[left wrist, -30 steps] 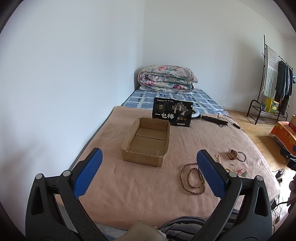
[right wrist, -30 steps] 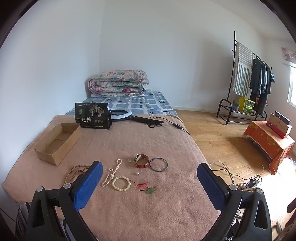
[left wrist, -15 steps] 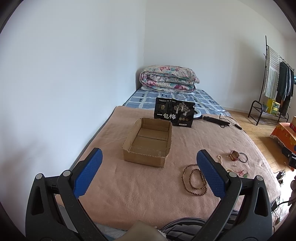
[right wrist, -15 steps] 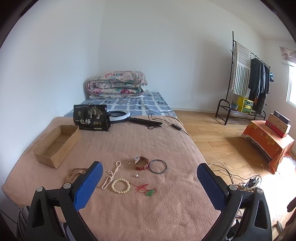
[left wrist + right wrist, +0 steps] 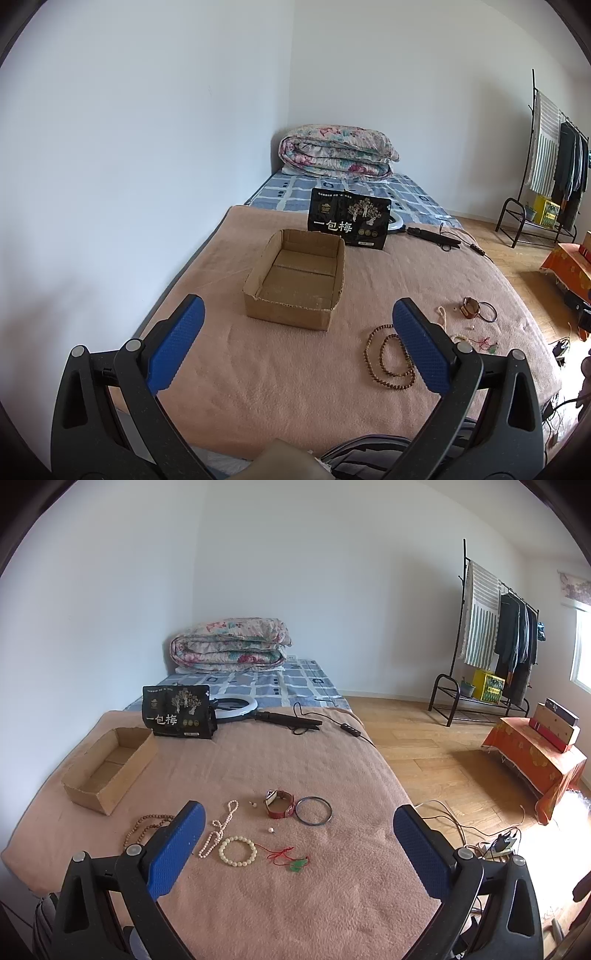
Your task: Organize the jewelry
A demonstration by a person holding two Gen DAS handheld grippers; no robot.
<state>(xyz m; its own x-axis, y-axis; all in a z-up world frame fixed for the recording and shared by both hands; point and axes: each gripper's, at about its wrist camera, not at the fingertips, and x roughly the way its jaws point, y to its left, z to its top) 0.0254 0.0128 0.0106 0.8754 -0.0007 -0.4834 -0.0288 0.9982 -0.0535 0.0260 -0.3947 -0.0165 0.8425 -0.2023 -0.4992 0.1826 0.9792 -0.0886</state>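
Observation:
An empty cardboard box [image 5: 297,280] sits on the pink blanket; it also shows in the right wrist view [image 5: 107,770]. Jewelry lies to its right: a brown bead necklace [image 5: 388,356] [image 5: 146,825], a white pearl strand [image 5: 218,829], a cream bead bracelet [image 5: 237,851], a red watch [image 5: 279,804], a dark bangle [image 5: 314,811], a red cord with green pendant [image 5: 290,858]. My left gripper [image 5: 297,345] is open and empty, held above the blanket before the box. My right gripper [image 5: 299,849] is open and empty, held above the jewelry.
A black printed bag [image 5: 349,223] stands behind the box. A ring light with cable [image 5: 236,707] lies beyond it, and a folded quilt [image 5: 338,157] at the bed's head. A wall runs along the left. The bed's right edge drops to wooden floor [image 5: 443,760].
Both grippers have drifted slightly; the box and jewelry sit a little lower and nearer in view. Nothing was picked up.

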